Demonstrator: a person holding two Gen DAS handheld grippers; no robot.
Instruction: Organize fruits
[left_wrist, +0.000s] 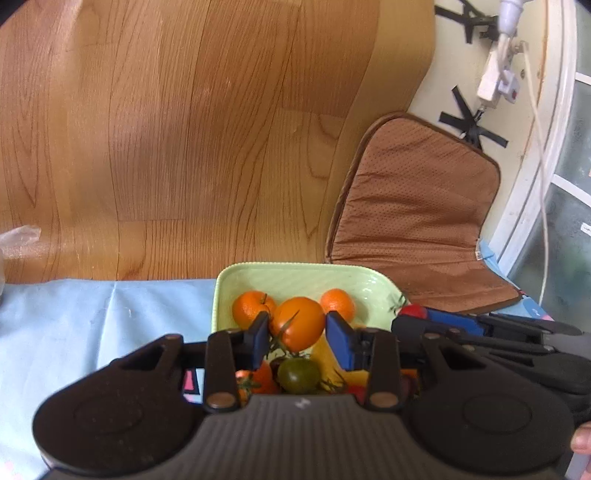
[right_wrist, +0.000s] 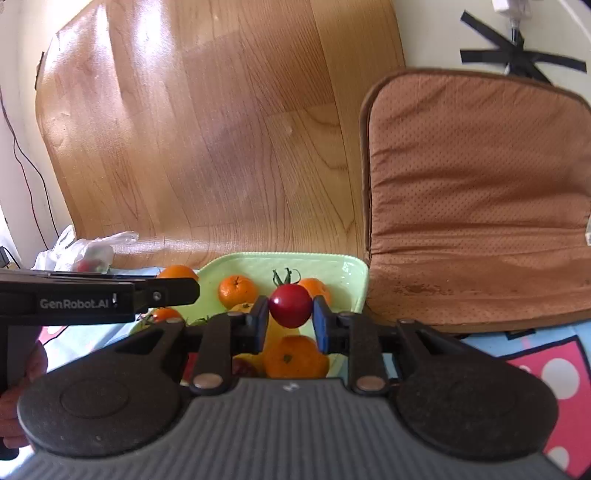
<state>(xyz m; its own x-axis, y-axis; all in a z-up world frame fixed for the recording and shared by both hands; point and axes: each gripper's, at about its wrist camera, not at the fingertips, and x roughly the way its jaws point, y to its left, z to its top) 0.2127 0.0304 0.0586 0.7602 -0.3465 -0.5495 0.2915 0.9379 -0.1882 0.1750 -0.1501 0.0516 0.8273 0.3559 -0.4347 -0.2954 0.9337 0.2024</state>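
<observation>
Red tomato (right_wrist: 290, 305) sits clamped in the right gripper (right_wrist: 290, 314), lower centre. Left gripper (left_wrist: 297, 328) grips an orange tomato (left_wrist: 298, 324) above the green plate (left_wrist: 236, 275).

Surroundings logged, non-task items only.
Ahead of my grippers I see wood-grain flooring (left_wrist: 184, 129); a brown perforated cushion (right_wrist: 480, 203) ahead-right, black tape crosses (left_wrist: 471, 125) beyond it, a crumpled plastic bag (right_wrist: 85, 251) far left.

Black tools (left_wrist: 297, 334) (right_wrist: 290, 319), blue pads, brass rivets, ribbed grey housing, white "GenRobot.AI" txt.
</observation>
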